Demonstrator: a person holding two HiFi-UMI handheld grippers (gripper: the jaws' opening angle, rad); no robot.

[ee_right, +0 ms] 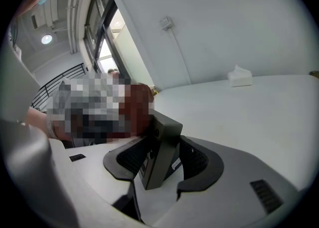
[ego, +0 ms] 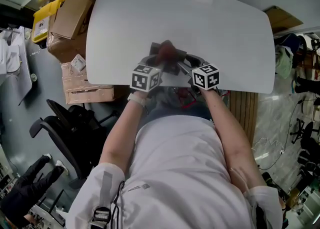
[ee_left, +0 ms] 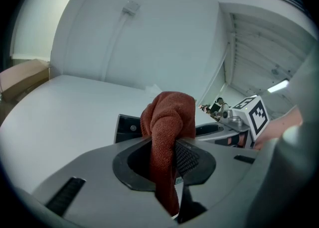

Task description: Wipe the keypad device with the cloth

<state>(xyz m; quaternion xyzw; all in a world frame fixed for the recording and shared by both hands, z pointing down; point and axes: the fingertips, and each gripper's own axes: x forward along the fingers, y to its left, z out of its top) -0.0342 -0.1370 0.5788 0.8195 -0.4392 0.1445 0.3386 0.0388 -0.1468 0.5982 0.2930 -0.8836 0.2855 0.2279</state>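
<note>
Table: white top with rounded corners (ego: 200,28) against a white wall; all the work sits at its near edge, right in front of the person.
Keypad device: a dark grey slab (ee_right: 162,147) at the middle of the near edge, tilted on its narrow side. Whether its lower end touches the table cannot be told.
Right gripper: (ee_right: 159,160) clenched on the keypad device, one pad on each broad face, which fixes the slab in place and leaves its upper end bare for wiping.
Cloth: rust-red and bunched into a wad (ee_left: 167,117), it stands up out of the jaws just in front of the keypad device's far end; contact between them cannot be told.
Left gripper: (ee_left: 162,160) grasping the cloth, pinched low down so the loose bulk sticks out as a soft pad.
Why this hold: my reading is one tool steadies and the other rubs, close together over the table.
Marker cubes: one on each gripper (ego: 145,77), showing black-and-white squares and no letters.
Writing: a pale sticker on the keypad device's side is too small to read; no brand shows anywhere.
White box: small (ee_right: 240,76), on the far side of the table, well apart.
Floor, left: cardboard boxes (ego: 70,15), a yellow case (ego: 46,18) and a black office chair (ego: 65,128); none has print that can be read.
</note>
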